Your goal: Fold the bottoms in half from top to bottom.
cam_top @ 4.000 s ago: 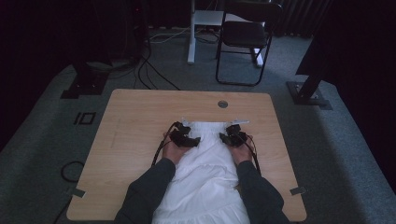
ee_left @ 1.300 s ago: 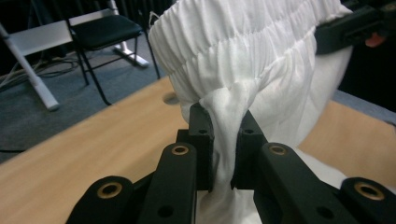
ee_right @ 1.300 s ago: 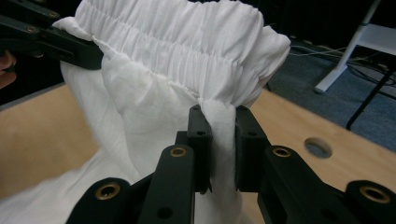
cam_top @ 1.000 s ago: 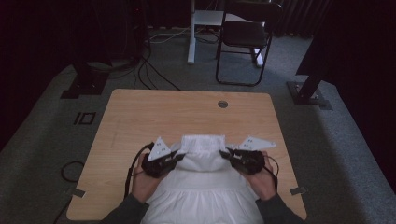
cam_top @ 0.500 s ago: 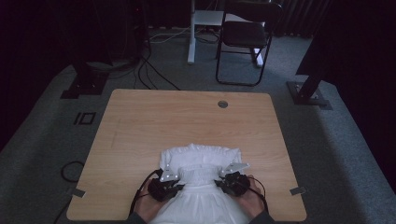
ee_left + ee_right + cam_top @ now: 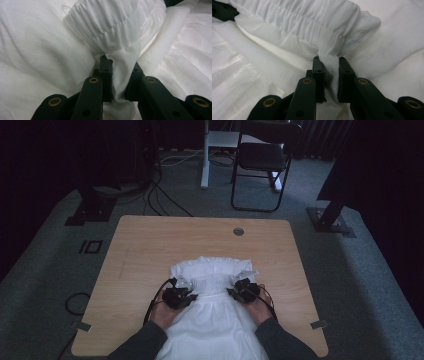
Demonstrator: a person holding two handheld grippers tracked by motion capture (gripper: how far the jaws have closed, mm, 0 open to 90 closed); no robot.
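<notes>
A white garment with a gathered, elastic-looking band lies on the near half of the wooden table and runs off its near edge. My left gripper is shut on a pinch of the cloth at the band's left end; in the left gripper view the fabric bunches between the jaws of the left gripper. My right gripper is shut on the band's right end, and the cloth is squeezed between the jaws of the right gripper. Both hands rest low on the garment.
The far half of the table is bare wood with a round cable hole. Beyond the table stand a dark chair and a white desk leg. Cables lie on the carpet at the left.
Both grippers have come down onto the table with the gathered band still in them. The cloth, held up in peaks a second ago, now lies flatter and reaches farther up the table.
</notes>
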